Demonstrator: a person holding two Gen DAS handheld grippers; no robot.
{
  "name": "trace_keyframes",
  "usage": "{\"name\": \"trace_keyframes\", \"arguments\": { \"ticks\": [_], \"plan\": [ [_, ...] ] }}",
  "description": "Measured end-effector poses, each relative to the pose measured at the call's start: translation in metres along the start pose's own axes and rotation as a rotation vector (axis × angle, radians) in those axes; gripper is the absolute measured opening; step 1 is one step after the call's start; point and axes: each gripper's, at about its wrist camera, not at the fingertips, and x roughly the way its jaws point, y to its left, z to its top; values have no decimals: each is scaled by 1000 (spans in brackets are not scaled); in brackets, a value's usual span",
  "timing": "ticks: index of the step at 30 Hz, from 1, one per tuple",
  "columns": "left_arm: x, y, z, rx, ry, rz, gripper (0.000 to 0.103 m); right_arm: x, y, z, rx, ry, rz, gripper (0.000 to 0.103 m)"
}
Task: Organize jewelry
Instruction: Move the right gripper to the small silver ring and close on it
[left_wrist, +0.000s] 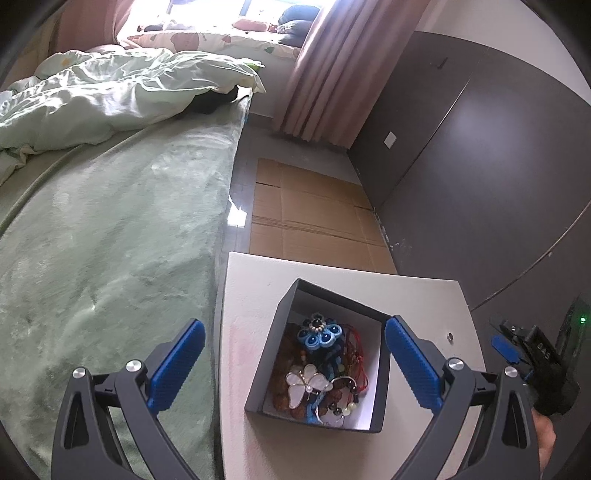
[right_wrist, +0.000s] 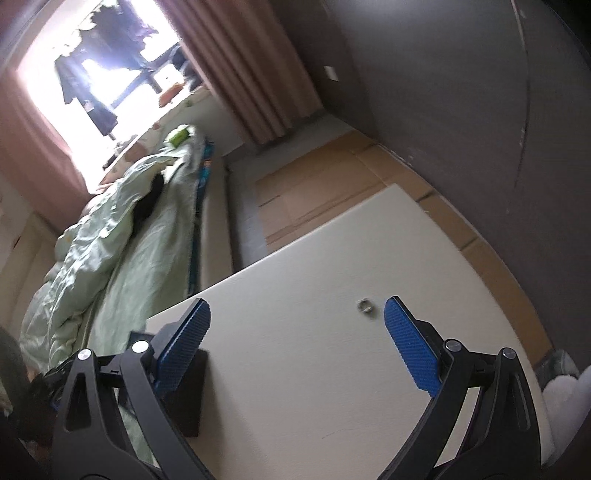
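My left hand-held gripper (left_wrist: 294, 350) hung spread above the jewelry box (left_wrist: 275, 347); my right hand-held gripper (right_wrist: 297, 341) (also spread) faced a ring (right_wrist: 365, 305) on the worktop (right_wrist: 295, 369).

The only lettering that shows is a short run of pale characters on the black body of the right hand-held gripper (left_wrist: 517, 345), at the right edge of the left wrist view just beyond the table (left_wrist: 251, 325). It looks like "DAS", though the letters are tilted and too small to be sure. The right wrist view has nothing readable.
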Motion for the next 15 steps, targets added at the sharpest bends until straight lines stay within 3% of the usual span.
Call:
{"name": "trace_keyframes", "arguments": {
  "ticks": [2,7,15],
  "plan": [
    [4,-1,2,17,2,1,95,14,-5,2,17,45,-32,66],
    [14,-2,11,18,5,-7,95,40,-14,2,38,111,-111,39],
    [25,12,28,-40,14,-45,95,69,-11,3,-15,161,-277,37]
  ]
}}
